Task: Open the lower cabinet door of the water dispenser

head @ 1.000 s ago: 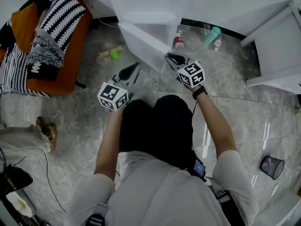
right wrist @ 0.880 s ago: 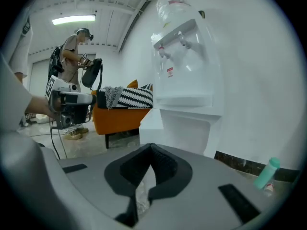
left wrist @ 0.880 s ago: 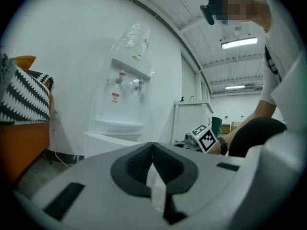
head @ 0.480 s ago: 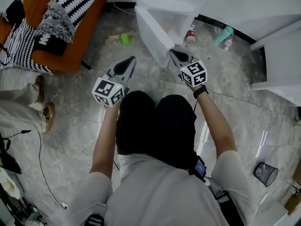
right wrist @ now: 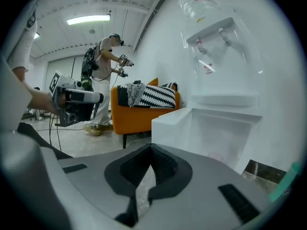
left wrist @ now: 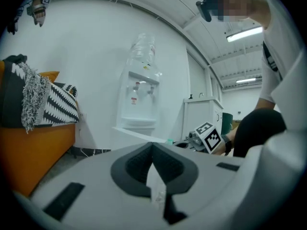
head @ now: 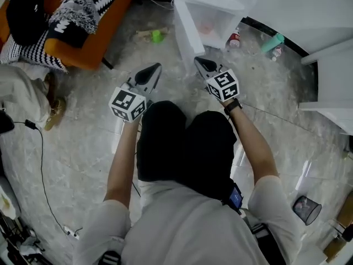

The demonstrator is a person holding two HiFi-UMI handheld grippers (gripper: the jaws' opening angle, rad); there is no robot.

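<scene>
The white water dispenser [head: 212,4] stands at the top of the head view. Its lower cabinet door [head: 186,31] is swung out to the left, and the cabinet's inside [head: 212,25] shows. My right gripper [head: 198,63] is shut and empty, a little in front of the door's free edge and apart from it. My left gripper [head: 156,68] is shut with nothing in it, further left over the floor. The right gripper view shows its own gripper [right wrist: 152,150], the open cabinet [right wrist: 225,138] and the door [right wrist: 170,126]. The left gripper view shows its own gripper [left wrist: 152,146] and the dispenser [left wrist: 140,104] ahead.
An orange sofa [head: 91,40] with striped cushions stands at the left. Two bottles [head: 234,38] [head: 273,42] and a green thing [head: 157,36] lie on the floor by the dispenser. A white cabinet [head: 331,87] is at the right, with a bin [head: 306,208] nearer. Another person [right wrist: 103,80] stands by the sofa.
Both grippers have drawn back from the dispenser. The right gripper has come off the door's edge with its jaws shut. The door now stands wide open.
</scene>
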